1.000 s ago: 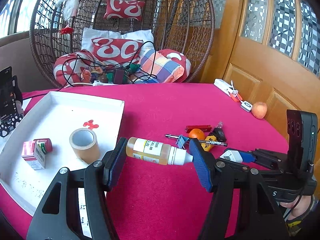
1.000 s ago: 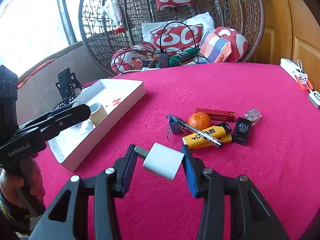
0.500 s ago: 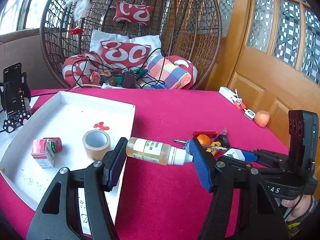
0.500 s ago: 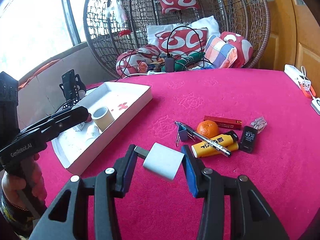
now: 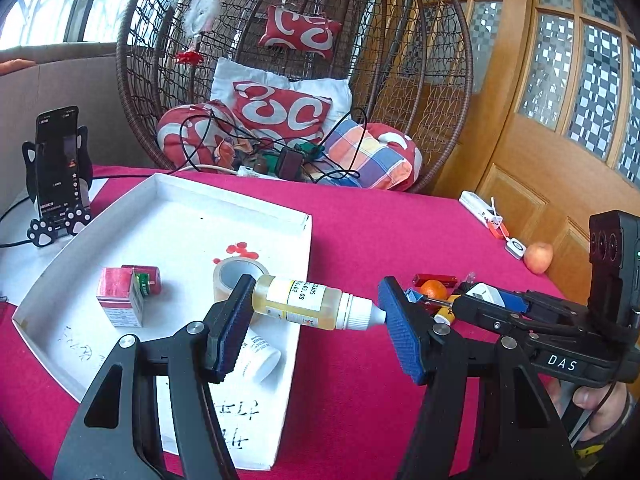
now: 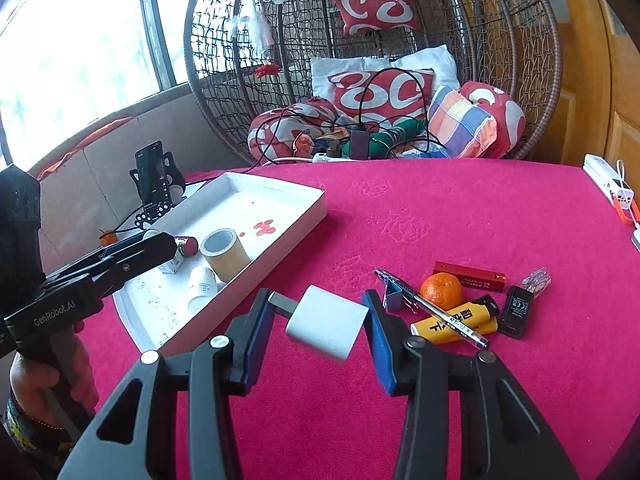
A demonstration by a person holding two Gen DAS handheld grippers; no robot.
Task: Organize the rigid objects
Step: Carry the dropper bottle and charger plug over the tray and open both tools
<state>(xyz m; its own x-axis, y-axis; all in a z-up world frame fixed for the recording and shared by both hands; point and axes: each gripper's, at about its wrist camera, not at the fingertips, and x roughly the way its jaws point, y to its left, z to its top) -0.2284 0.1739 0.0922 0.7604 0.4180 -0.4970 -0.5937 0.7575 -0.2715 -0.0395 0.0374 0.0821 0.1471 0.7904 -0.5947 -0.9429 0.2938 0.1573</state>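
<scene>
My left gripper point(image 5: 316, 320) is shut on a small bottle of yellow liquid point(image 5: 308, 302) with a white cap, held sideways over the right edge of the white tray point(image 5: 176, 216). In the tray lie a tape roll point(image 5: 236, 274), a red-and-white carton point(image 5: 120, 296), a red cylinder point(image 5: 146, 278) and a white tube point(image 5: 260, 358). My right gripper point(image 6: 318, 322) is shut on a white charger plug point(image 6: 326, 322), held above the red tablecloth to the right of the tray point(image 6: 280, 196). The left gripper point(image 6: 120, 258) reaches over the tray in the right wrist view.
Loose on the cloth: a binder clip point(image 6: 394, 294), pen point(image 6: 436, 312), orange point(image 6: 442, 290), yellow lighter point(image 6: 456, 322), red box point(image 6: 468, 276), black adapter point(image 6: 518, 310). A phone on a stand point(image 5: 56, 172) stands left of the tray. A peach point(image 5: 538, 258) and a power strip point(image 5: 482, 210) lie far right.
Both grippers have shifted left toward the tray with their loads. The bottle now hangs over the tray's right edge; the plug has risen a little.
</scene>
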